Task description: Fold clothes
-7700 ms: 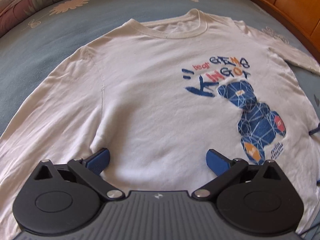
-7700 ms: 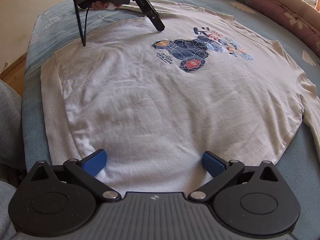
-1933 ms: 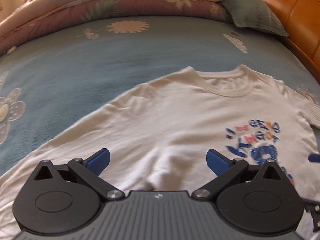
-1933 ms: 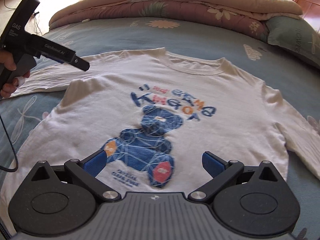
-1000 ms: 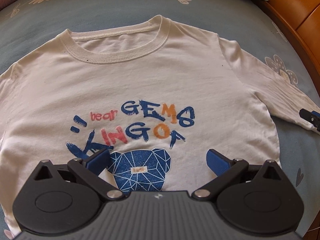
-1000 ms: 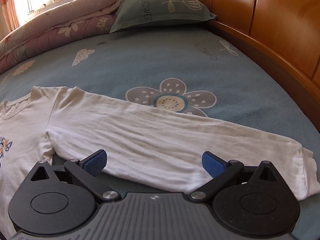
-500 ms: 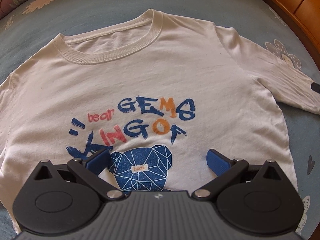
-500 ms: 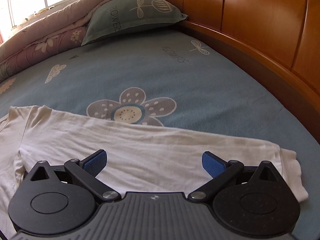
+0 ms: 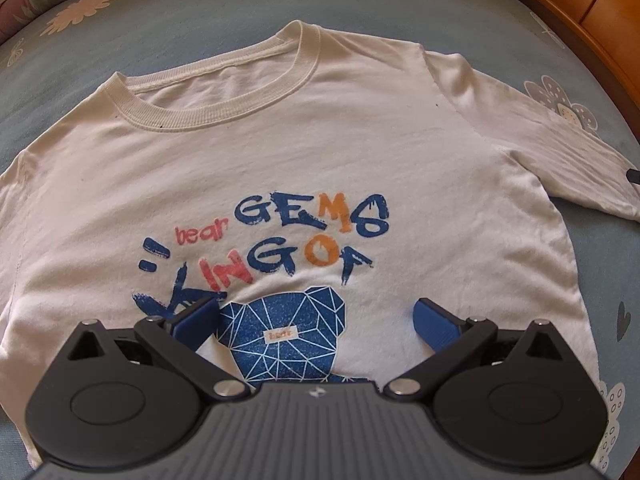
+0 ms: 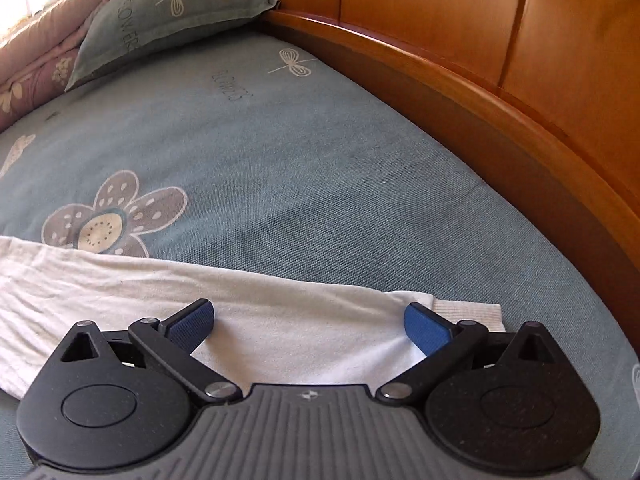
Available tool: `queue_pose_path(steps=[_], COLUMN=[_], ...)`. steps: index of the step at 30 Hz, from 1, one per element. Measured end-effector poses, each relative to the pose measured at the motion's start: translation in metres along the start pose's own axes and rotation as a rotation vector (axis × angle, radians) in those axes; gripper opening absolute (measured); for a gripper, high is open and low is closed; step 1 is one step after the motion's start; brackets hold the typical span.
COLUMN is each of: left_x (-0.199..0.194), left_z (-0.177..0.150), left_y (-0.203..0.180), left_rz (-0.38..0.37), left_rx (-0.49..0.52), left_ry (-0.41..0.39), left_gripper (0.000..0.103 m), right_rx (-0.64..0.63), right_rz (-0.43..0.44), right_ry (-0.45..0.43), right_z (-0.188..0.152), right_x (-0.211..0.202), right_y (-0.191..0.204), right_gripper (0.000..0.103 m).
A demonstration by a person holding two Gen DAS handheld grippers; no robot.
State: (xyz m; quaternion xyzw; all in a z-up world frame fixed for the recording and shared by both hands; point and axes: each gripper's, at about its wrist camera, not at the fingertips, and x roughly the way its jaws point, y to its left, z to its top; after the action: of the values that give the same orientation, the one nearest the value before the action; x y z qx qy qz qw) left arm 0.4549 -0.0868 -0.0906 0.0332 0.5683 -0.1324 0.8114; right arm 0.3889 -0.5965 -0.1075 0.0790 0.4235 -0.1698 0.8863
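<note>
A white long-sleeved shirt [image 9: 320, 152] with a blue bear print lies flat, face up, on the bed. My left gripper [image 9: 316, 320] is open and empty, low over the bear print on the chest. The shirt's right sleeve [image 10: 120, 292] stretches across the right wrist view, with its ribbed cuff [image 10: 468, 312] at the right. My right gripper [image 10: 308, 324] is open just above the sleeve's cuff end, with the cloth between its blue pads [image 10: 424, 326]. A dark tip of the right gripper shows at the right edge of the left wrist view [image 9: 634, 176].
The bed has a blue-grey sheet [image 10: 300, 160] with flower prints. A wooden headboard [image 10: 520, 80] runs along the right side, close to the cuff. A green pillow [image 10: 172, 4] and a folded floral quilt [image 10: 32, 60] lie at the far end.
My right gripper has moved along the sleeve toward the cuff and dropped lower. My left gripper has edged slightly closer to the shirt chest. Both stay open.
</note>
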Motion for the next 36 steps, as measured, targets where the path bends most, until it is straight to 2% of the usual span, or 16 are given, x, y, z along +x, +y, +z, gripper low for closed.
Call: queue_pose_path(steps=[10, 14, 17, 18, 20, 21, 26, 30, 33, 36], left_x=[0.002, 0.001, 0.002, 0.002, 0.002, 0.002, 0.001, -0.006, -0.022, -0.031], left_z=[0.001, -0.001, -0.001, -0.001, -0.001, -0.001, -0.002, 0.001, 0.002, 0.002], left_y=[0.0, -0.002, -0.003, -0.003, -0.002, -0.001, -0.001, -0.001, 0.005, 0.024], left_rz=[0.003, 0.014, 0.016, 0.015, 0.011, 0.01, 0.005, 0.005, 0.028, 0.032], left_rx=[0.003, 0.005, 0.004, 0.004, 0.006, 0.008, 0.023, 0.041, 0.058, -0.005], left_ry=[0.001, -0.004, -0.006, -0.006, -0.007, -0.008, -0.011, -0.016, -0.093, -0.123], left_gripper=[0.102, 0.102, 0.102, 0.102, 0.102, 0.102, 0.102, 0.102, 0.102, 0.102], right_rx=[0.023, 0.056, 0.065, 0.071, 0.083, 0.1, 0.202, 0.138, 0.063, -0.018], right_rz=[-0.015, 0.152, 0.295, 0.303, 0.302, 0.278, 0.104, 0.131, 0.228, 0.366], right_ry=[0.014, -0.026, 0.007, 0.021, 0.047, 0.033, 0.005, -0.004, -0.022, -0.004], right_z=[0.007, 0.005, -0.004, -0.008, -0.018, -0.022, -0.029, -0.023, -0.019, -0.015], right_x=[-0.005, -0.028, -0.034, -0.033, -0.031, -0.033, -0.045, -0.061, -0.075, -0.077], right_y=[0.009, 0.026, 0.037, 0.035, 0.031, 0.023, -0.01, 0.011, 0.047, 0.099], right_gripper=[0.103, 0.103, 0.103, 0.103, 0.103, 0.103, 0.103, 0.103, 0.103, 0.103])
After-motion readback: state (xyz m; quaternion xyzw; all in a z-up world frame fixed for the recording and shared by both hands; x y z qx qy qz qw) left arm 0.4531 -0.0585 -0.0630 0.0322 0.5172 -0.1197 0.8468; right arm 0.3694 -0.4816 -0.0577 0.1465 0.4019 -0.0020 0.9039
